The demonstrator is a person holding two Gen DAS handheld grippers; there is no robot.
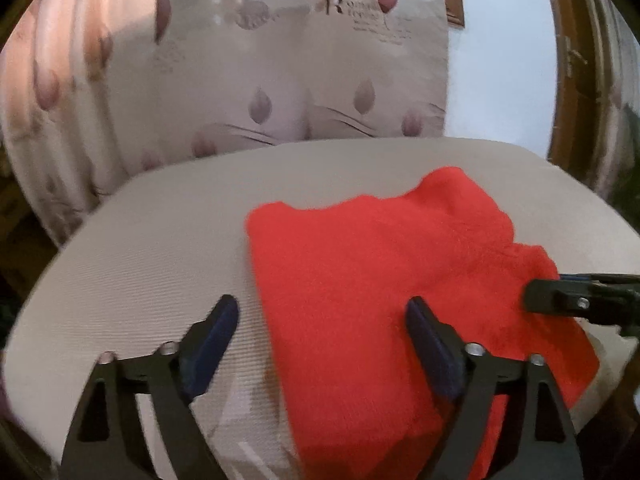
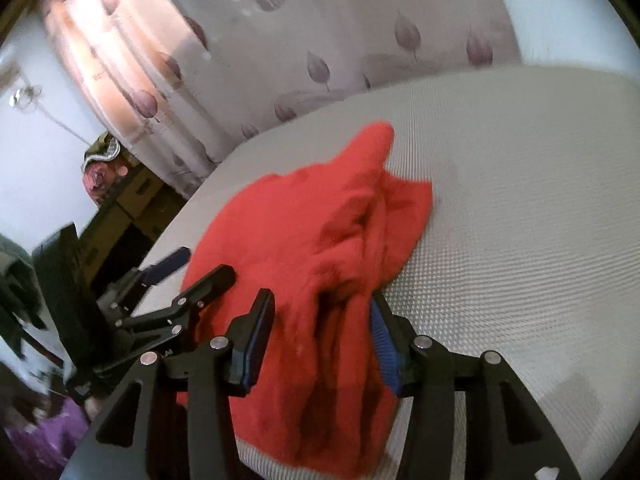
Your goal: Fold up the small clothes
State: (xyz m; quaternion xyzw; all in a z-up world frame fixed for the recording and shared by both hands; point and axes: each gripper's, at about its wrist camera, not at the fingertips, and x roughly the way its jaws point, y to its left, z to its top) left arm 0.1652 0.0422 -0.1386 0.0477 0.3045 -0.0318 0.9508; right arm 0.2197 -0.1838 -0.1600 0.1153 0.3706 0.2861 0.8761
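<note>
A small red knit garment (image 1: 384, 276) lies on a pale grey textured cushion (image 1: 152, 248). My left gripper (image 1: 320, 320) is open; its jaws straddle the garment's left edge, the right finger (image 1: 432, 356) over the cloth. My right gripper (image 2: 320, 320) is open, with bunched folds of the red garment (image 2: 320, 232) lying between its jaws. In the left wrist view the right gripper's fingertip (image 1: 560, 294) touches the garment's right edge. In the right wrist view the left gripper (image 2: 188, 268) sits at the garment's left side.
A pale curtain with leaf print (image 1: 280, 60) hangs behind the cushion. A wooden frame (image 1: 568, 80) stands at the right. Dark furniture and a patterned bundle (image 2: 100, 168) lie left of the cushion. The cushion's bare surface (image 2: 520, 200) spreads right of the garment.
</note>
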